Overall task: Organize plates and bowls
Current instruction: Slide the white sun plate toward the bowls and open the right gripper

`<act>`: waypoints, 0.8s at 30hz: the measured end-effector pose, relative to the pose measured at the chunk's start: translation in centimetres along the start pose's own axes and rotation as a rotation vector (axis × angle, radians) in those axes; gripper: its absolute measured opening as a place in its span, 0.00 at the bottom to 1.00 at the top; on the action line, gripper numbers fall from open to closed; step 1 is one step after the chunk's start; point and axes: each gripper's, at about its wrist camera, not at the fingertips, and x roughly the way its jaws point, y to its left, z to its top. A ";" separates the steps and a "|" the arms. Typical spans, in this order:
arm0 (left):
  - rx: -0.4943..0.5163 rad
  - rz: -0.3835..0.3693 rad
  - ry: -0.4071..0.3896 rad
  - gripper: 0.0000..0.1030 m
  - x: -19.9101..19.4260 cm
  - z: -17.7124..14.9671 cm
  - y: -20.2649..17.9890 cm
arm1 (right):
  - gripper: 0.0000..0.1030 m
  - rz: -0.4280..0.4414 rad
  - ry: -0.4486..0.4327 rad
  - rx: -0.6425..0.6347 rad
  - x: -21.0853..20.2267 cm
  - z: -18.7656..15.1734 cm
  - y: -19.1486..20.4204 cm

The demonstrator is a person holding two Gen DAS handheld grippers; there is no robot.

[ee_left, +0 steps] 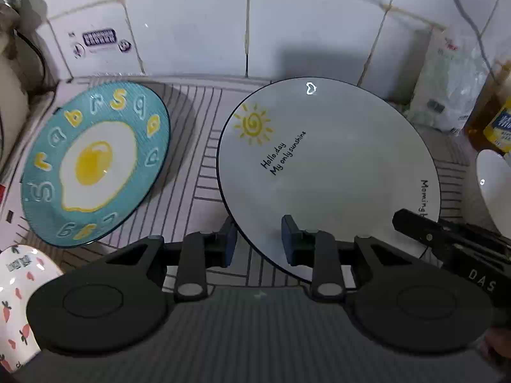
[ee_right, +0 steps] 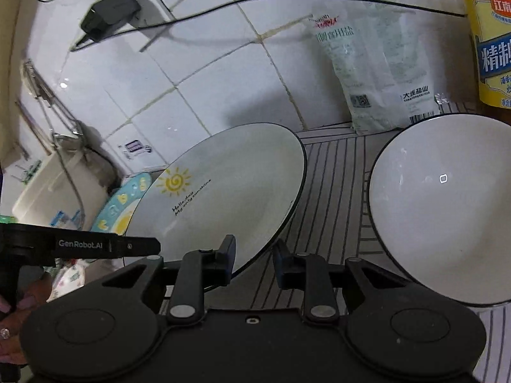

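White tiled wall (ee_left: 191, 25): far backdrop, nothing of ours on it.

Striped mat (ee_left: 198, 159): covers the counter; all dishes sit over it.

Sun plate (ee_left: 329, 159): biggest dish, white w/ dark rim, centre of mat, tilted, so prob. partly lifted. Step in hand, as we judge it: shifting this plate to group it w/ the other plate.

White bowl (ee_right: 447, 210): right of sun plate, near it, not touching.

Egg plate (ee_left: 95, 162): teal, left of sun plate, apart from it, tilted up on its left side. Likely stacking spot.

Salt bag (ee_right: 377, 79): leans on far wall, right.

Yellow bottle (ee_right: 491, 38): far right corner.

Carrot-print bowl (ee_left: 19, 296): near left, partly cut off by frame.

Left gripper (ee_left: 260, 241): claw narrow, pinching sun plate's near rim, one finger over, one under.

Right gripper (ee_right: 254, 260): at plate's right rim, rim between the fingers; whether the pads press, we can't tell.

Next move, our guess: carry plate left, level it, lower onto egg plate. Needs firm hold both sides.

In the way: egg plate's tilt may give a rocking stack; carrot-print bowl crowds the near left.
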 end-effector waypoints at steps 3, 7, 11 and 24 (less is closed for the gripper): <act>-0.004 0.012 0.018 0.26 1.0 0.2 -0.1 | 0.30 -0.049 0.009 -0.013 0.9 -0.2 0.5; -0.060 0.003 0.030 0.26 1.2 0.5 0.2 | 0.32 -0.099 0.022 -0.072 1.7 0.1 1.5; -0.140 -0.008 0.085 0.27 1.1 0.7 0.3 | 0.37 -0.152 0.060 -0.132 2.3 0.6 2.7; -0.153 -0.004 0.053 0.41 -6.4 -3.0 0.5 | 0.56 -0.154 0.068 -0.244 -4.2 1.1 5.5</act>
